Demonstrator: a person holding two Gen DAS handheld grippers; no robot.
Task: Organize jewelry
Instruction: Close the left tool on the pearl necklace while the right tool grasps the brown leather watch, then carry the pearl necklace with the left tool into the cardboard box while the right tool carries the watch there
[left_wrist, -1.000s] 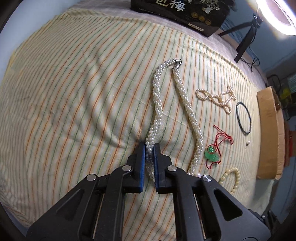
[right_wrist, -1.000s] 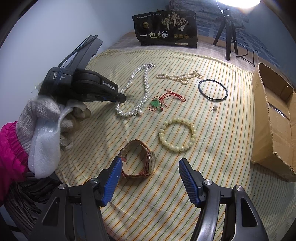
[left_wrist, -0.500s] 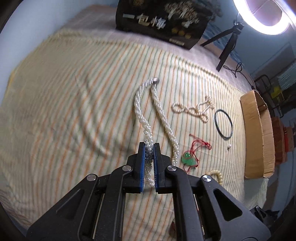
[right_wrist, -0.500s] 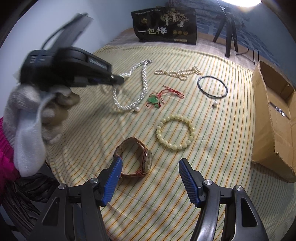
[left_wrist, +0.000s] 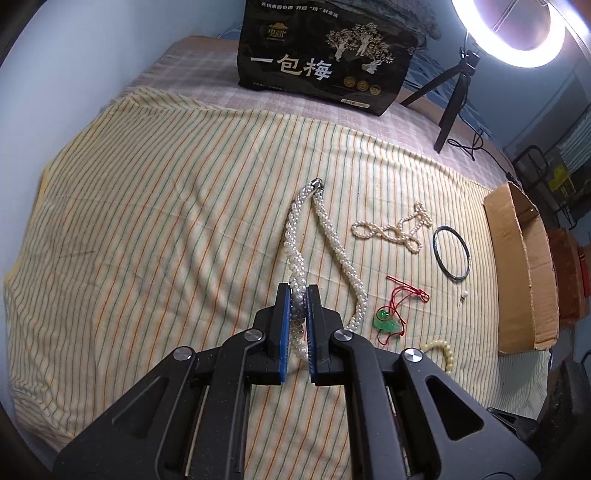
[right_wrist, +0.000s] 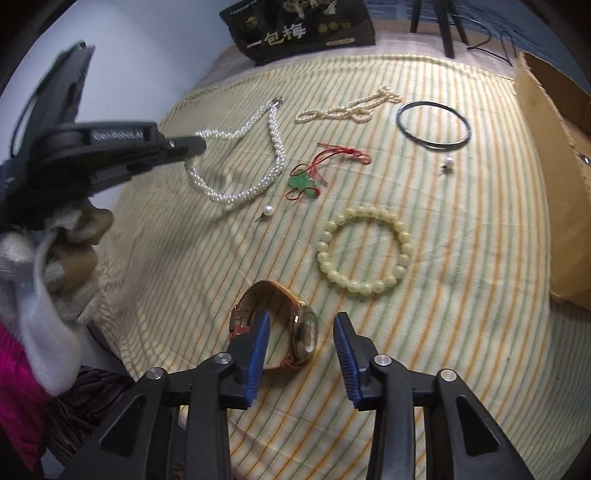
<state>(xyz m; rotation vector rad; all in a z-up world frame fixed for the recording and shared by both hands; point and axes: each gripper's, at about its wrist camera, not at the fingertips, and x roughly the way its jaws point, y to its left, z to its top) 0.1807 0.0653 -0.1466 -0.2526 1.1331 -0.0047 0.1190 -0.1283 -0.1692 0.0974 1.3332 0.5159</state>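
Note:
My left gripper (left_wrist: 298, 292) is shut on a thick white pearl necklace (left_wrist: 289, 240), with one end raised off the striped cloth (left_wrist: 147, 221) and the clasp end still lying on it. In the right wrist view the left gripper (right_wrist: 199, 146) hangs at the left, the necklace (right_wrist: 275, 147) drooping from it. My right gripper (right_wrist: 302, 319) is low over a gold watch with a brown strap (right_wrist: 275, 291). Its jaws are closing. The watch face stands between them, and the left finger (right_wrist: 260, 332) is in front of the strap loop. The pads do not press on the watch.
On the cloth lie a pale yellow bead bracelet (right_wrist: 364, 251), a green pendant on red cord (right_wrist: 301, 182), a black bangle (right_wrist: 434, 123), a thin pearl strand (right_wrist: 347, 109) and two loose pearl studs (right_wrist: 267, 210). An open cardboard box (right_wrist: 554, 147) stands at the right, a black bag (right_wrist: 303, 29) at the back.
The left gripper has risen, drawing its end of the necklace up off the cloth. The right gripper has come down onto the watch and its jaws have narrowed.

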